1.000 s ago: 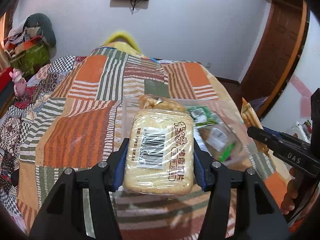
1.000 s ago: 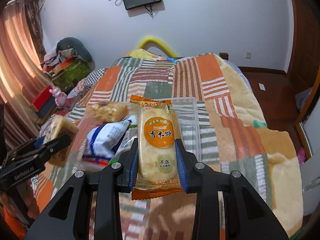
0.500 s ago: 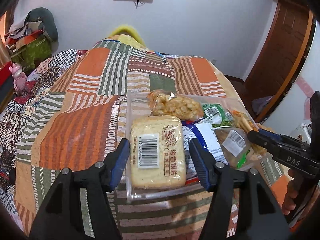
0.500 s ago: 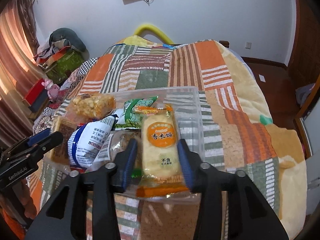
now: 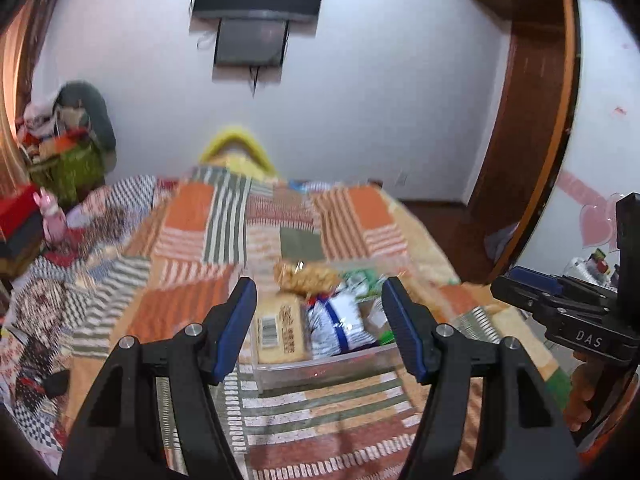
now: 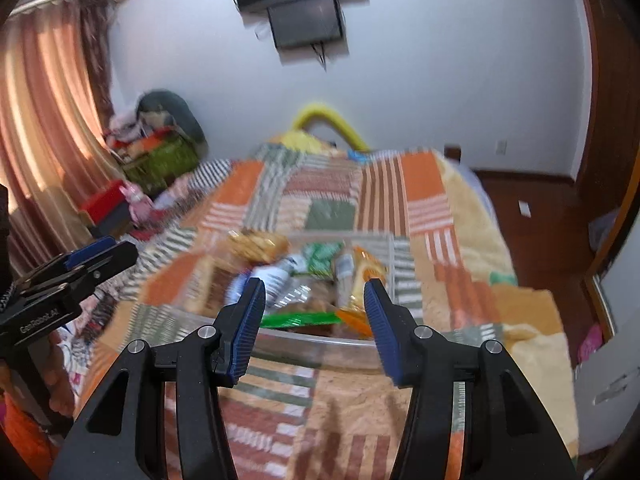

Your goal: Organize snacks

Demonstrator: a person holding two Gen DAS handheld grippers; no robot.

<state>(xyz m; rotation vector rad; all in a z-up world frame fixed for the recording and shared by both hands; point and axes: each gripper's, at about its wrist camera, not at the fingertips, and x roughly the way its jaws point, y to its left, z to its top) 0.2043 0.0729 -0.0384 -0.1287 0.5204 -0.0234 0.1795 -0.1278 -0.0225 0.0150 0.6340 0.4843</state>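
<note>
A clear plastic bin (image 5: 320,368) sits on the patchwork bedspread and holds several snack packs. In it lie the toast-slice pack with a barcode (image 5: 279,334), a blue-and-white bag (image 5: 340,326) and a bag of golden puffs (image 5: 306,278). The bin's near rim also shows in the right wrist view (image 6: 320,346), with the orange rice-cracker pack (image 6: 366,276) and a green pack (image 6: 300,319) inside. My left gripper (image 5: 320,328) is open and empty, above and short of the bin. My right gripper (image 6: 314,322) is open and empty, likewise drawn back.
The bedspread (image 5: 192,224) covers the whole bed. A pile of clothes and a green bag (image 5: 68,152) stand at the far left. A wooden door (image 5: 528,128) is at the right. A wall screen (image 5: 256,8) hangs above the bed's head.
Both grippers let go of their packs, the toast pack and the rice-cracker pack, which now lie in the bin. Both grippers have opened wide and pulled back and up.
</note>
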